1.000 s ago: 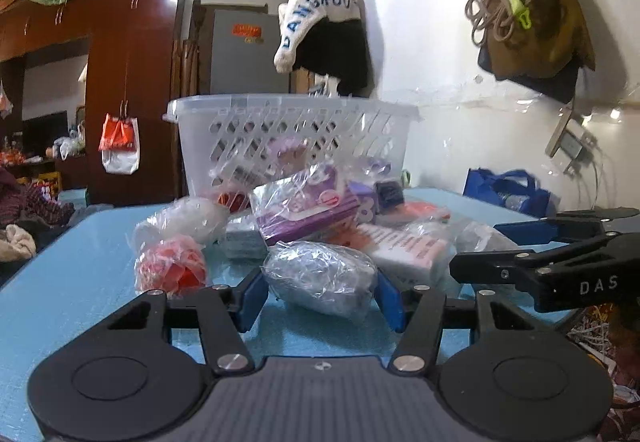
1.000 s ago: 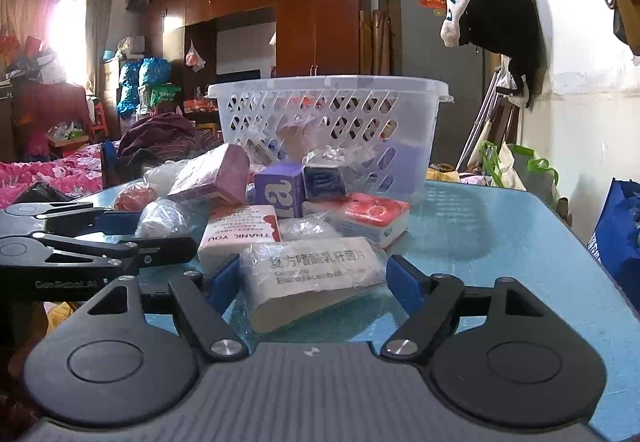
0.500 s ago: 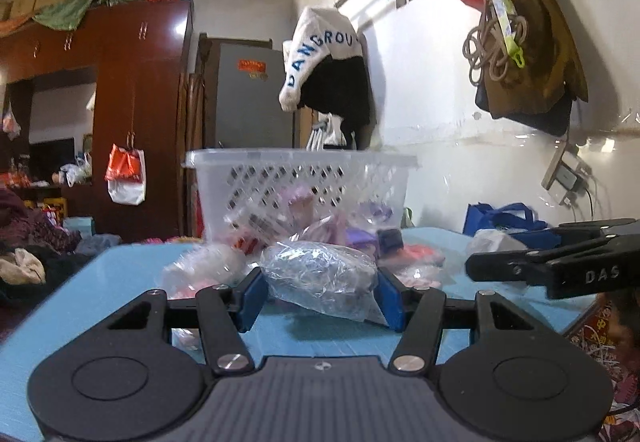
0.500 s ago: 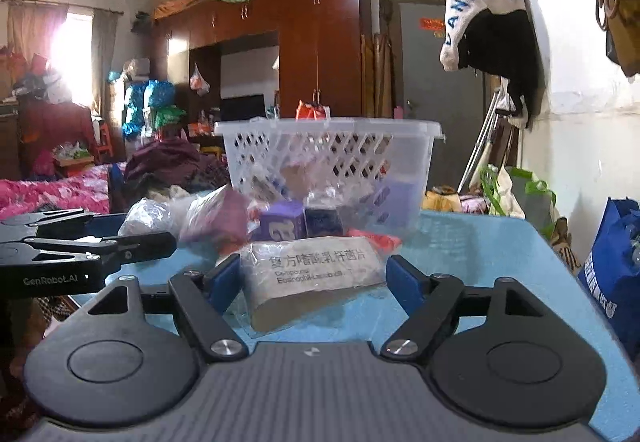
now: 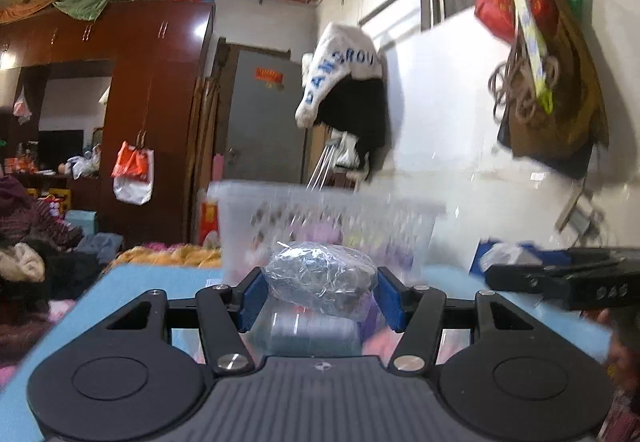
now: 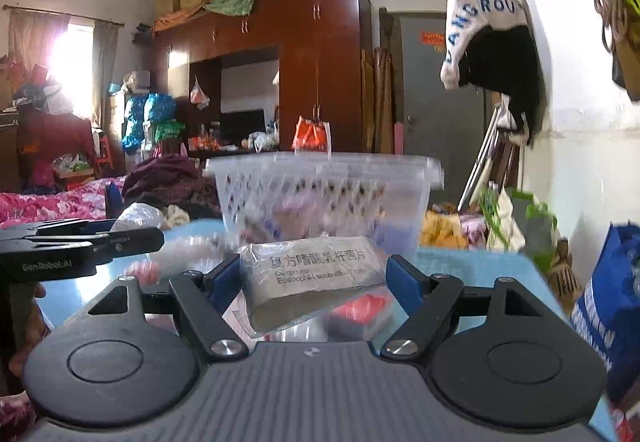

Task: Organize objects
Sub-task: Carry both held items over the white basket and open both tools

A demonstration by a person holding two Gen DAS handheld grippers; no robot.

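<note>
The left gripper (image 5: 320, 292) grips a crinkled clear-plastic bundle (image 5: 322, 278) between its blue pads (image 5: 253, 296), clear of the blue table (image 5: 132, 290). The right gripper (image 6: 314, 280) clamps a plastic-wrapped box with printed lettering (image 6: 316, 276); the box spans the gap from pad to pad and tilts, its near left corner lower.

Directly beyond both held items stands a white lattice basket (image 6: 324, 193) on the far part of the table. Blurred coloured shapes show through its holes. In the left wrist view the basket (image 5: 328, 226) sits behind the bundle and fills the space ahead of the fingers.

Loose wrapped items lie on the table between the grippers and the basket: a red package (image 6: 360, 310) below the box, and a pale packet (image 5: 308, 330) beneath the bundle. Motion blur prevents closer identification.

Each gripper appears in the other's view: the right one at the right edge (image 5: 560, 278), the left one at the left edge (image 6: 76, 246), with a clear bag (image 6: 138, 215) just beyond it.

Surroundings: a dark red wardrobe (image 6: 316, 69) on the far wall, a grey door (image 5: 264, 121), a white and black garment (image 5: 344, 89) hung on the right wall, a blue bag (image 6: 608, 302) to the right of the table, and a bed with a pink floral cover (image 6: 52, 201) at far left.
</note>
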